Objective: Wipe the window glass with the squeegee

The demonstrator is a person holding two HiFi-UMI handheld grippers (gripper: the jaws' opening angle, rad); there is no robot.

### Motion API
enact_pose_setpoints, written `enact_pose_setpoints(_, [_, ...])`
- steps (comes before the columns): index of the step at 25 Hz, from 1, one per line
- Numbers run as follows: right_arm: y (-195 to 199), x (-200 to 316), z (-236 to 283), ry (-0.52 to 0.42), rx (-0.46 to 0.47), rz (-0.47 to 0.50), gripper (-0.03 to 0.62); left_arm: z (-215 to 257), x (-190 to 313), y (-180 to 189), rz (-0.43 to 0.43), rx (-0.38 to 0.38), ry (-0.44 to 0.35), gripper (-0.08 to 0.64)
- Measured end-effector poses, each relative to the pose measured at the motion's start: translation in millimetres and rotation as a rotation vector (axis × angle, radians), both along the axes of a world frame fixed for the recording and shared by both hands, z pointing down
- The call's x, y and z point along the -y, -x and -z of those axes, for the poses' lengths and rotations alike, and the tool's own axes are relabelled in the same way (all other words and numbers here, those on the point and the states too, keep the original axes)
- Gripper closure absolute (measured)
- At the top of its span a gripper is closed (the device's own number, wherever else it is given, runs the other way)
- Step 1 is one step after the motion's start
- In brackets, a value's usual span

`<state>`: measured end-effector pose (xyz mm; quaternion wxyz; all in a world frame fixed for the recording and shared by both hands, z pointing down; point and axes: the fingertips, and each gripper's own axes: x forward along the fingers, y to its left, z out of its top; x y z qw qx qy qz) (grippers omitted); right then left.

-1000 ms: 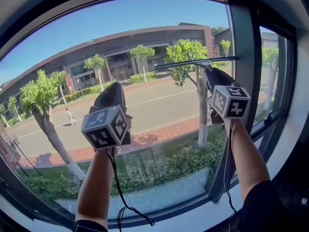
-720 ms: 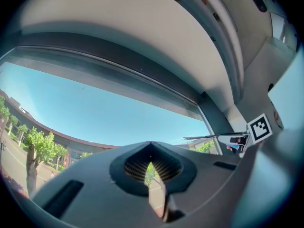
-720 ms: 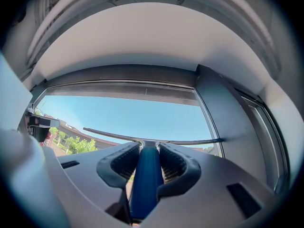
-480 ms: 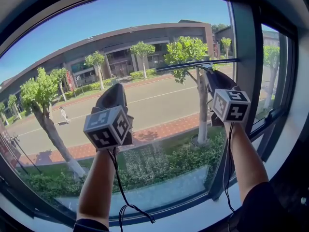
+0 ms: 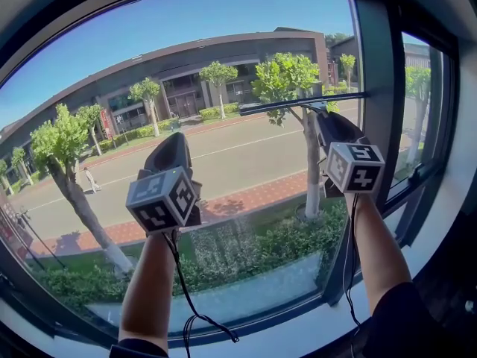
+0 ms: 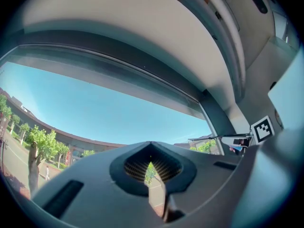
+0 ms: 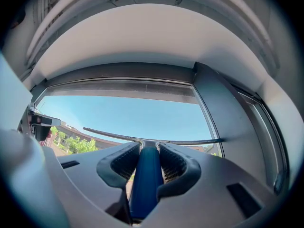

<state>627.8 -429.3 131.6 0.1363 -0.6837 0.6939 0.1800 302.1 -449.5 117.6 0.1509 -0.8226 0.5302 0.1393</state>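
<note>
- Here, the window glass (image 5: 223,58) fills the view, with a street and trees beyond it.
- The squeegee (image 5: 298,100) lies level across the pane's upper right, its blade end reaching the dark frame post (image 5: 376,73).
- The right gripper (image 7: 146,148) is clenched on the squeegee's blue handle.
- The left gripper (image 5: 173,144) is closed on nothing, raised before the glass.

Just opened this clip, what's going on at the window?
A person faces a large window pane with tongs in each hand. The right tongs are shut on the blue handle of a long-bladed squeegee, whose blade lies level across the upper right of the glass, reaching the dark frame post. The left tongs are shut and empty, held lower and to the left.
</note>
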Motion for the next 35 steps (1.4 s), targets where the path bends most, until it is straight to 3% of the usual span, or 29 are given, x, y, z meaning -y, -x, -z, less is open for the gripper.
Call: enact_pose_setpoints(35, [3.4, -0.9, -81.9, 0.08, -0.006, -0.011, 0.462, -53.5, 2.7, -13.6, -0.044, 0.033, 0.08, 0.558])
